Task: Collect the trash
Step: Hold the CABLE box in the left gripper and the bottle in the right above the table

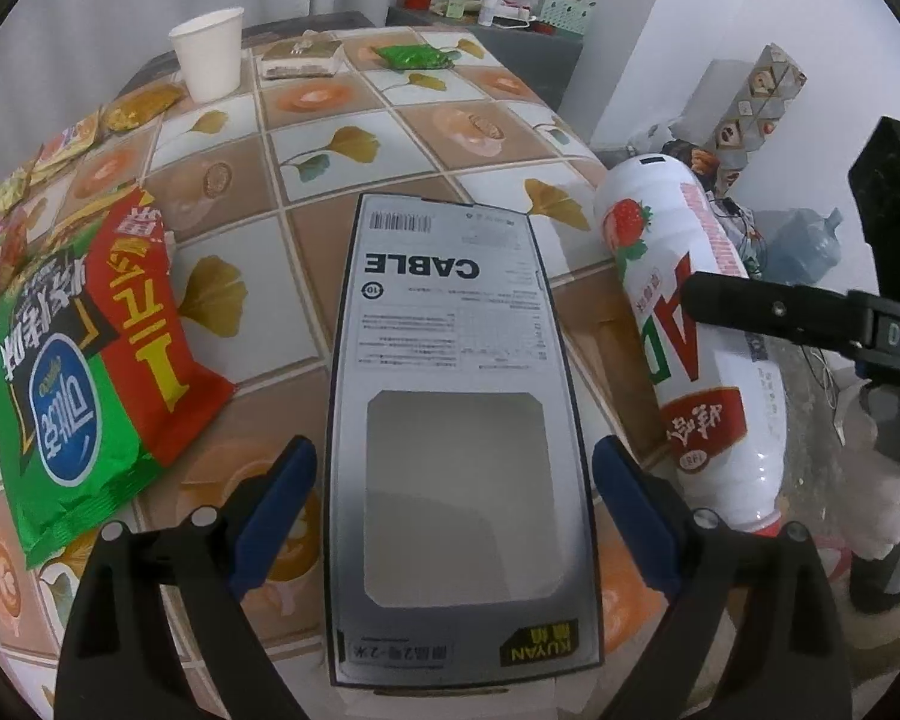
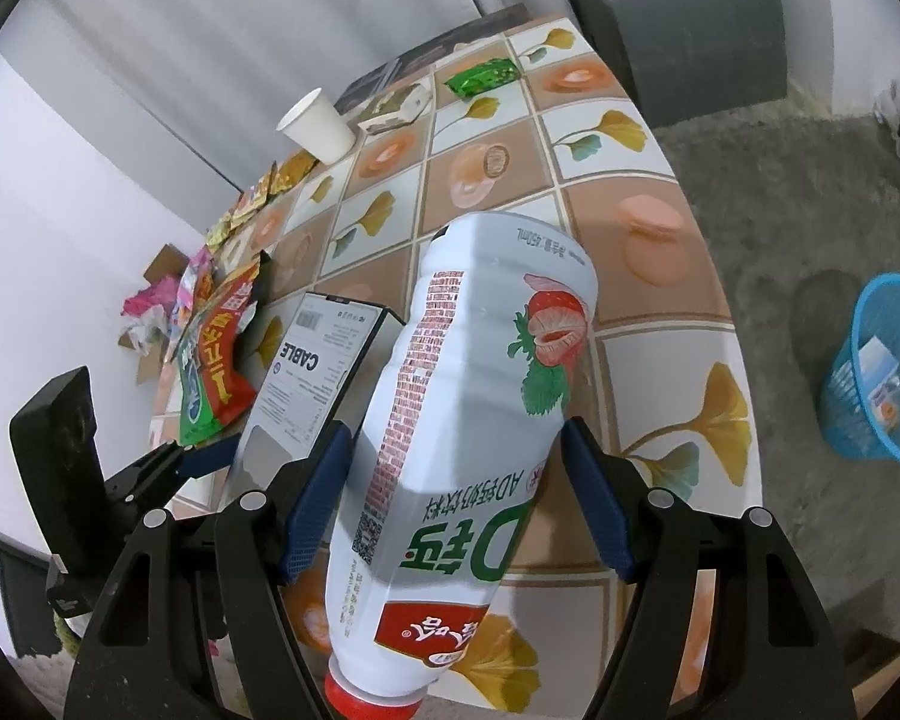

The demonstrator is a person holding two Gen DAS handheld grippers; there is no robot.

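Observation:
My left gripper is shut on a grey-and-white "CABLE" box, its blue pads pressing both long sides, above the tiled table. My right gripper is shut on a white strawberry-drink bottle, red cap toward the camera. The bottle also shows in the left wrist view, and the box in the right wrist view. A blue trash basket stands on the floor to the right of the table.
On the table lie a red-green snack bag, a white paper cup, a green wrapper, a small packaged item and several small wrappers along the left edge. A grey cabinet stands behind.

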